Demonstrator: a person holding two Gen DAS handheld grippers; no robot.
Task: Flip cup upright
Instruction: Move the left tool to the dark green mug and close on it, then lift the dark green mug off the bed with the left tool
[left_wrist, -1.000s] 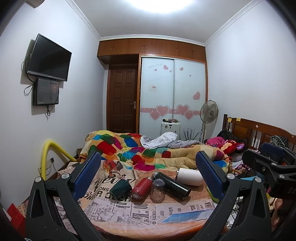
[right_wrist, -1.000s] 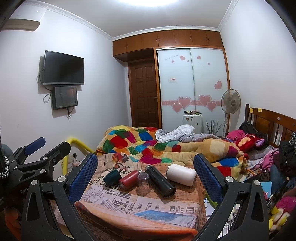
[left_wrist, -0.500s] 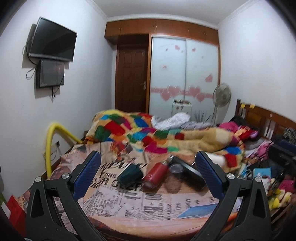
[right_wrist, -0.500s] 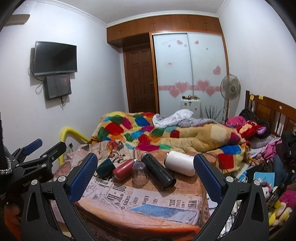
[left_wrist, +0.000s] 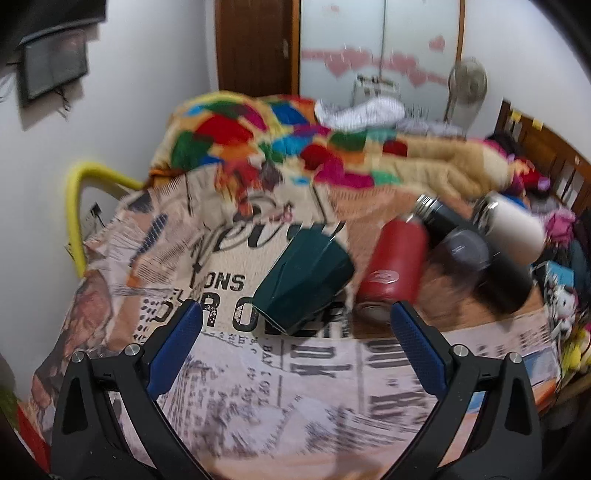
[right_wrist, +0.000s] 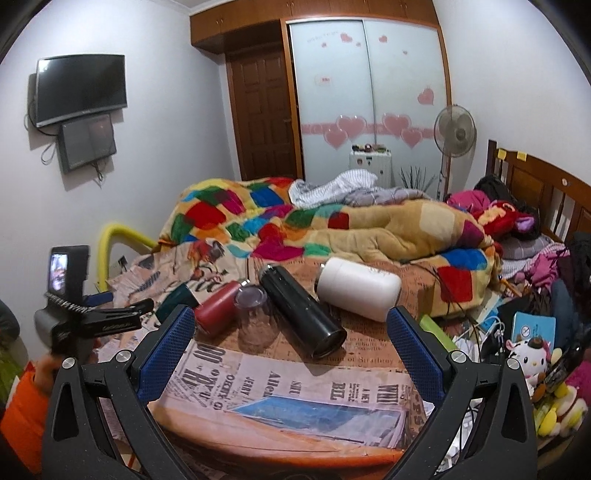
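The dark green cup (left_wrist: 303, 280) lies tipped over just ahead of the left gripper (left_wrist: 295, 328), whose fingers gape wide, empty. The right gripper (right_wrist: 291, 332) is likewise wide and empty, so nothing is flipped yet.

My left gripper (left_wrist: 293, 325) and right gripper (right_wrist: 290, 326) had black frames, silver screws and blue ribbed pads (right_wrist: 166, 350); my left arm wore an orange sleeve (right_wrist: 27, 410).

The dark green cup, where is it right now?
The dark green cup lies tipped over on the newspaper-print cloth, left of the red bottle.
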